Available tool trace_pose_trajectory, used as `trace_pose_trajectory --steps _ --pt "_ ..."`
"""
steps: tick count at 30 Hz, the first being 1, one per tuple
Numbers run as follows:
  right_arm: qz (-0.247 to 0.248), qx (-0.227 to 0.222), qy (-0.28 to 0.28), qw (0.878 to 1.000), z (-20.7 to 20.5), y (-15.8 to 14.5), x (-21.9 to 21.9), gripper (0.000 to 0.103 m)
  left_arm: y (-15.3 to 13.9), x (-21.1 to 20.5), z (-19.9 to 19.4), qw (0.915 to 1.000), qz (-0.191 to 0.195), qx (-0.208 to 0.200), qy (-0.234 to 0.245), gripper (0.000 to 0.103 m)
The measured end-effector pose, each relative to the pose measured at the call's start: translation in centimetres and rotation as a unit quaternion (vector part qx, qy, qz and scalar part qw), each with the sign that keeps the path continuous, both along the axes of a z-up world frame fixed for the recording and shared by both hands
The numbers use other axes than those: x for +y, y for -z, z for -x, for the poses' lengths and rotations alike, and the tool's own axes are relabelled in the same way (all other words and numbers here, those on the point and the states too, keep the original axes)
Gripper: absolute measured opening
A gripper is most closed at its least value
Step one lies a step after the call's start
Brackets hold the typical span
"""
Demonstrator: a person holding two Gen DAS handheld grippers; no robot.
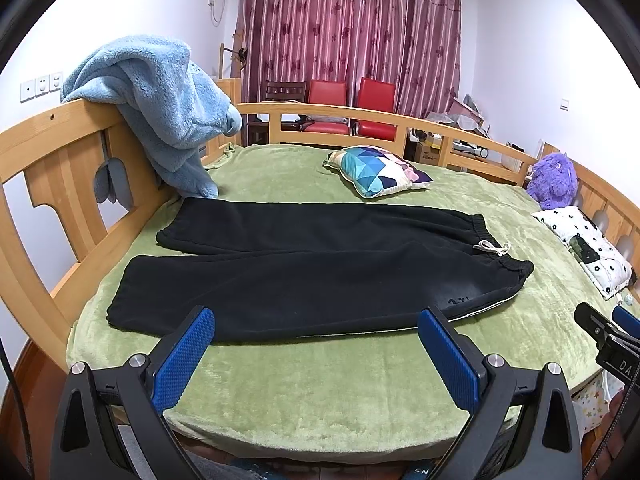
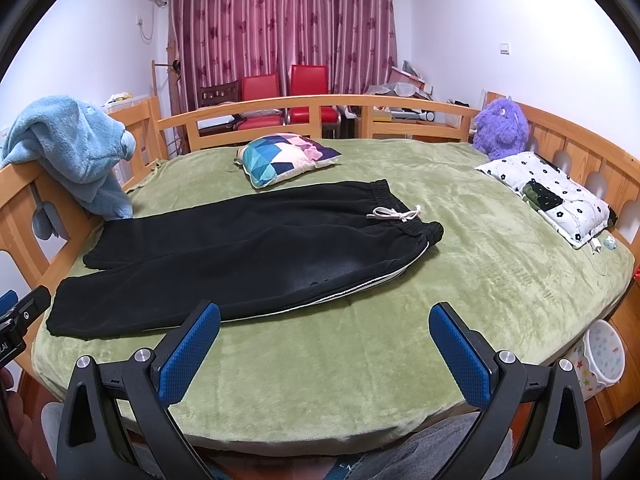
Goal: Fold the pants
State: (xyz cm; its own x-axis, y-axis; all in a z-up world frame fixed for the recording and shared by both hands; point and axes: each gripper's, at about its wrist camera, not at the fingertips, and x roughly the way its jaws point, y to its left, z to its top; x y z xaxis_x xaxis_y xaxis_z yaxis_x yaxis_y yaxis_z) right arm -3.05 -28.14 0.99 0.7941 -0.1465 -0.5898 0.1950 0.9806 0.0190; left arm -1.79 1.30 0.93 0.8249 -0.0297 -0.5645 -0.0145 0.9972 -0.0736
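Black pants (image 1: 304, 272) lie flat and spread out on the green bed cover, legs to the left, waistband with a white drawstring (image 1: 492, 248) to the right. They also show in the right wrist view (image 2: 240, 256). My left gripper (image 1: 316, 324) is open and empty, held above the bed's near edge just in front of the near leg. My right gripper (image 2: 324, 320) is open and empty, in front of the near leg's side stripe. The right gripper also shows at the right edge of the left wrist view (image 1: 608, 328).
A blue fleece blanket (image 1: 160, 108) hangs over the wooden headboard at the left. A patterned cushion (image 1: 376, 170) lies beyond the pants. A white flowered pillow (image 2: 548, 196) and a purple plush toy (image 2: 500, 124) sit at the right. Wooden rails (image 1: 360, 114) surround the bed.
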Motion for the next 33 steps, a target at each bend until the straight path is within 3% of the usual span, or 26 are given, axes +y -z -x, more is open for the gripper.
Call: trace_pose_trajectory --steps 33 --pt "0.005 0.009 0.002 1.0 0.0 0.6 0.8 0.102 -0.7 0.2 0.6 0.9999 0.01 -0.01 0.002 0.103"
